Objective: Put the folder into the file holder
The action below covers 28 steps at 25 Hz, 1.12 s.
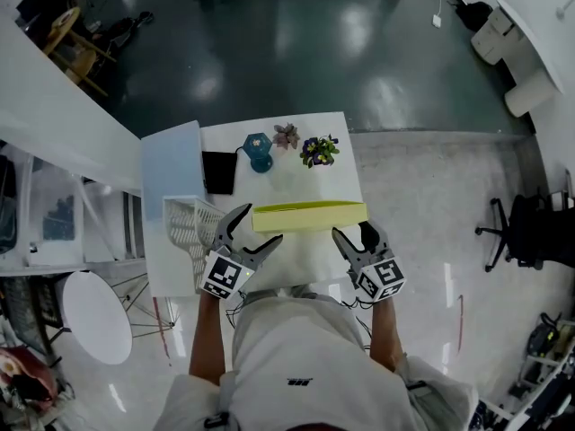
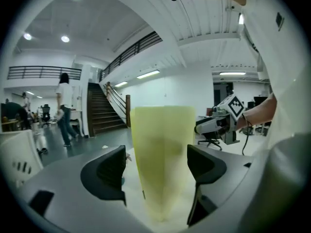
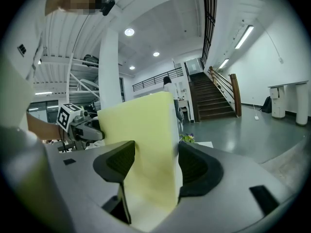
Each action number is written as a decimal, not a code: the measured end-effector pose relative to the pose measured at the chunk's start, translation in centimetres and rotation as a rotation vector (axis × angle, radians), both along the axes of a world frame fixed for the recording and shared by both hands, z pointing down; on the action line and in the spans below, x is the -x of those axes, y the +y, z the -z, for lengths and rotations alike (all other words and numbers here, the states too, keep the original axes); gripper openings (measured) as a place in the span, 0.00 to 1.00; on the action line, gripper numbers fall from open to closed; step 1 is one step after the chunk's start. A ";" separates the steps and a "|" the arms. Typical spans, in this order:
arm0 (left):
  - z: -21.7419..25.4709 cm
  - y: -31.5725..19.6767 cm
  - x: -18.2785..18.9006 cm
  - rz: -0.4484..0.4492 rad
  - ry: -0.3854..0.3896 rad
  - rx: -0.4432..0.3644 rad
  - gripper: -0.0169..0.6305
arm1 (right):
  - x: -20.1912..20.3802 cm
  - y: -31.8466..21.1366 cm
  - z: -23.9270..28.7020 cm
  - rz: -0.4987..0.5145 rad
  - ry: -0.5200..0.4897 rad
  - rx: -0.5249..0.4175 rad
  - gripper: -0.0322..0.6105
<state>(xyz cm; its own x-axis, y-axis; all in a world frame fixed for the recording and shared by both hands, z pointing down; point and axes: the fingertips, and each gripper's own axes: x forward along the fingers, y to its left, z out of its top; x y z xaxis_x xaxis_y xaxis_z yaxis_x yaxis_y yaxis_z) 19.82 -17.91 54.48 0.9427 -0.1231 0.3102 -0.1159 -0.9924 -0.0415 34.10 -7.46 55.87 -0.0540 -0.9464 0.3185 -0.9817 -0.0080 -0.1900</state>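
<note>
The folder spans crosswise over the near half of the desk, with one end at each gripper.

- Right gripper: jaws clamped on the folder's right end, with both pads against the yellow sheet.
- Left gripper: jaws spread wide. The folder's left end stands between them with a gap on either side, so there is no grip here.

The file holder, a white wire basket, stands at the desk's near left corner, just beside the left gripper. The folder is outside it, to its right.

Objects nearby:
- A pale blue board lies behind the file holder along the left edge.
- A black pad lies next to the board.
- A teal vase stands near the far edge.
- Two small potted plants stand beside the vase, all behind the folder.

The middle strip of the desk between these objects and the folder is bare. The desk's right edge gives onto pale floor — an office chair stands well apart there. On the left, a round white table stands below the desk corner.
</note>
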 end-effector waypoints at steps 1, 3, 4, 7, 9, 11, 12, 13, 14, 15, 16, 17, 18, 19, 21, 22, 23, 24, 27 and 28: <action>-0.2 0.1 -0.5 -0.061 -0.005 0.018 0.65 | 0.0 0.0 0.0 0.004 -0.001 0.001 0.49; -0.4 0.5 -1.4 -0.171 -0.006 0.068 0.65 | 0.1 0.1 0.0 0.011 -0.007 0.002 0.49; -0.5 0.7 -1.8 -0.215 -0.004 0.088 0.65 | 0.1 0.1 -0.1 0.014 -0.011 0.002 0.49; -0.7 1.1 -2.8 -0.300 0.007 0.122 0.66 | 0.0 0.0 -0.1 0.020 -0.017 0.005 0.49; -0.8 1.6 -3.2 -0.345 0.012 0.130 0.63 | 0.0 -0.2 0.0 0.018 -0.021 0.008 0.49; -0.8 2.3 -3.2 -0.379 0.004 0.113 0.46 | -0.3 -0.4 0.0 0.011 -0.025 0.010 0.49; -0.9 2.6 -3.2 -0.392 -0.004 0.099 0.42 | -0.4 -0.4 -0.1 0.010 -0.025 0.012 0.49; -0.9 2.9 -3.1 -0.403 -0.014 0.086 0.39 | -0.5 -0.5 -0.1 0.013 -0.024 0.013 0.49; -0.9 3.3 -3.0 -0.409 -0.022 0.076 0.37 | -0.5 -0.5 -0.2 0.017 -0.024 0.012 0.49; -0.9 3.6 -2.9 -0.411 -0.028 0.068 0.35 | -0.6 -0.5 -0.2 0.021 -0.025 0.010 0.49; -0.9 3.8 -2.8 -0.408 -0.032 0.063 0.33 | -0.6 -0.5 -0.1 0.020 -0.027 0.008 0.49; -0.8 3.9 -2.8 -0.400 -0.033 0.061 0.32 | -0.7 -0.6 0.0 0.018 -0.030 0.006 0.49; -0.8 4.0 -2.7 -0.389 -0.032 0.064 0.32 | -0.8 -0.7 0.1 0.017 -0.033 0.002 0.48; -0.8 4.2 -2.7 -0.374 -0.030 0.072 0.31 | -0.8 -0.6 0.2 0.019 -0.035 0.000 0.48; -0.7 4.9 -2.5 -0.335 -0.024 0.094 0.31 | -0.8 -0.4 0.2 0.033 -0.038 0.003 0.48; -0.7 5.2 -2.4 -0.312 -0.022 0.101 0.31 | -0.8 -0.3 0.3 0.043 -0.038 0.006 0.48; -0.6 5.6 -2.3 -0.285 -0.020 0.105 0.31 | -0.8 -0.2 0.4 0.054 -0.036 0.007 0.48; -0.6 6.0 -2.1 -0.256 -0.018 0.106 0.31 | -0.8 0.0 0.5 0.065 -0.033 0.006 0.47; -0.4 7.2 -1.5 -0.155 -0.012 0.105 0.30 | -0.9 0.4 0.8 0.100 -0.029 -0.008 0.46; -0.4 7.6 -1.2 -0.120 -0.009 0.105 0.30 | -0.9 0.5 1.0 0.112 -0.027 -0.015 0.46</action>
